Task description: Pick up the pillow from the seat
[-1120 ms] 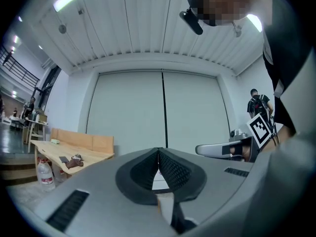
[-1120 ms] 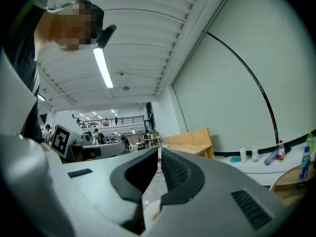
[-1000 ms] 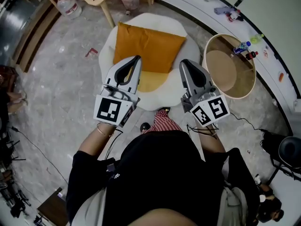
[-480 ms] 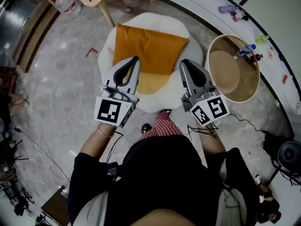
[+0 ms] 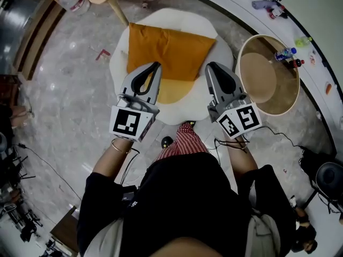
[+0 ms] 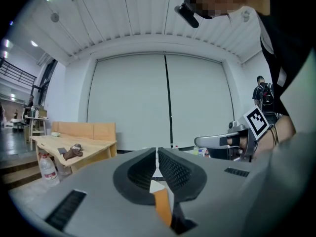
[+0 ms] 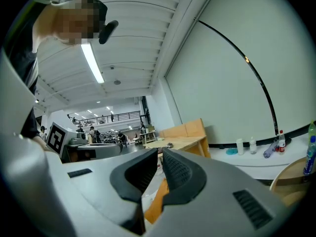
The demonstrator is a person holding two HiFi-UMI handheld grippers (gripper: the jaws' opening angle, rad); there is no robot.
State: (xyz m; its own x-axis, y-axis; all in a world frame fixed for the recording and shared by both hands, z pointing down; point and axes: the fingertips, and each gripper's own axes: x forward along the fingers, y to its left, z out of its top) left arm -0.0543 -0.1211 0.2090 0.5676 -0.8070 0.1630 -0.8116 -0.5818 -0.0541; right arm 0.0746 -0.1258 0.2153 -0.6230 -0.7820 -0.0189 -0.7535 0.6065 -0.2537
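The approach is probably the step in hand. The left gripper (image 5: 156, 66) and the right gripper (image 5: 209, 67) hover over the near corners of the orange pillow (image 5: 169, 50). Both have jaws closed together and hold nothing. The pillow lies flat on the far part of the white seat (image 5: 182, 111), with its long axis running left to right, slightly tilted. The next move probably calls for opening the jaws and lowering them onto the pillow's near edge.

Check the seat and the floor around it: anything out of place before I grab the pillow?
Nothing serious. The orange pillow lies flat on the white seat. The only stray thing is a small red scrap loose on the floor left of the seat, clear of the pillow.
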